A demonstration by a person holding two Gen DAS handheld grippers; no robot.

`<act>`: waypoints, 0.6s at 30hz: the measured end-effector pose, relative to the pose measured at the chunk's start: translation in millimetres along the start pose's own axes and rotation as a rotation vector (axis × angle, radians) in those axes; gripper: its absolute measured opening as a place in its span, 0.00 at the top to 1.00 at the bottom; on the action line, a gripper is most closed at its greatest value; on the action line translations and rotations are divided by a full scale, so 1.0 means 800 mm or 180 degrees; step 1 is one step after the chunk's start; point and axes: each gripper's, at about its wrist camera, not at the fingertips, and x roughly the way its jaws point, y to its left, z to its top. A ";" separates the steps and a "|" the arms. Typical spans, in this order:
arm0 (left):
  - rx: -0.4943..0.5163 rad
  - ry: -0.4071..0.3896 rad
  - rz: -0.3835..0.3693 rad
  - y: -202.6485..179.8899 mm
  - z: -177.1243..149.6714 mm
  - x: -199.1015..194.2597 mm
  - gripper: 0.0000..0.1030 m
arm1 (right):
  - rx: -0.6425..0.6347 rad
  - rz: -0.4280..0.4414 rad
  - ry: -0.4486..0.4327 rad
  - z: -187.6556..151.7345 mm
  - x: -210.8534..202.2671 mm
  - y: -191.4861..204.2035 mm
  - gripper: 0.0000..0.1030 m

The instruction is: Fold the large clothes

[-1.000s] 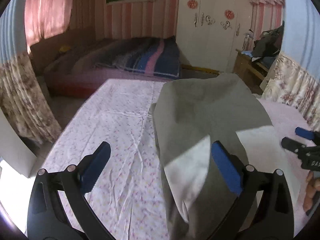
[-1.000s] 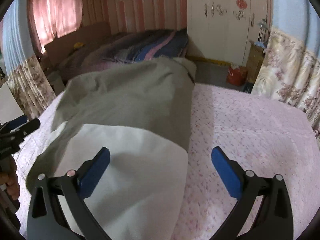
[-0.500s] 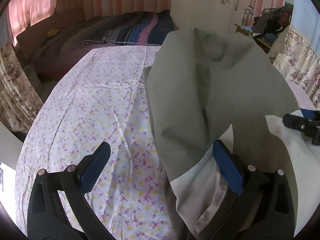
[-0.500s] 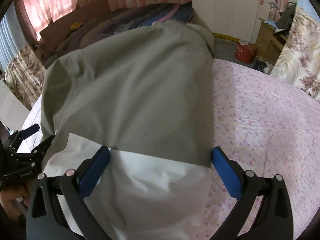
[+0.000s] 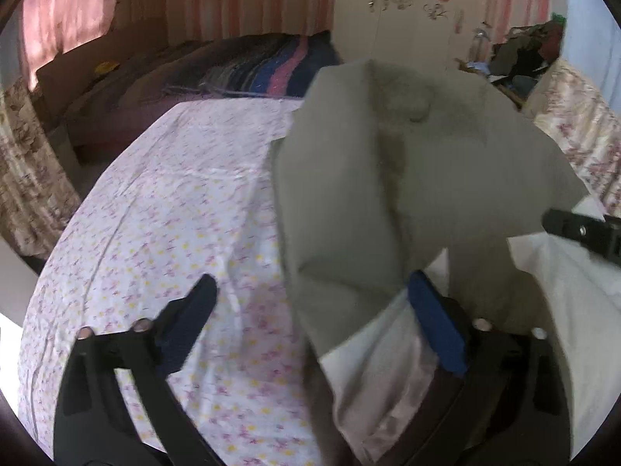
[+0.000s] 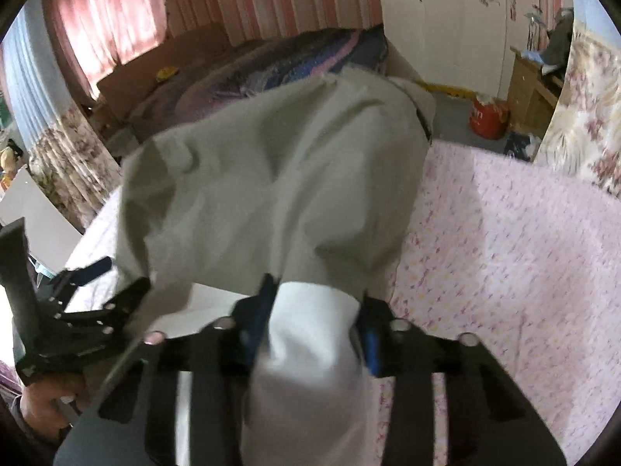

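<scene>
Right wrist: right gripper just closing, pinching garment hem for folding; left gripper beside it, wide

the left wrist camera is riding on the left gripper, looking forward and steeply down between its two fingers, close above the near edge of the floral-sheeted bed, facing the far edge and the striped wall. the right wrist camera is sitting on the right gripper, tilted down likewise, close over the same near edge but further towards the bed's right side. both views are sharing the grey garment lying along the middle of the bed, the second bed beyond and the white wardrobe. each camera is catching the other gripper at its frame's side.
</scene>
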 end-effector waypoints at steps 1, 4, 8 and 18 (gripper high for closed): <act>0.0041 -0.0017 -0.0027 -0.008 0.000 -0.004 0.19 | -0.0015 0.0010 -0.0049 0.000 -0.008 0.001 0.75; 0.0154 -0.0067 -0.0059 -0.038 0.004 -0.015 0.26 | -0.0091 0.0003 -0.0226 0.004 -0.043 -0.008 0.80; 0.0051 -0.0073 -0.0298 -0.096 0.020 -0.025 0.27 | -0.0044 -0.0050 -0.0309 0.011 -0.084 -0.055 0.82; 0.0030 -0.0067 -0.0590 -0.309 0.042 0.015 0.12 | 0.0209 -0.0745 -0.0187 -0.007 -0.131 -0.307 0.80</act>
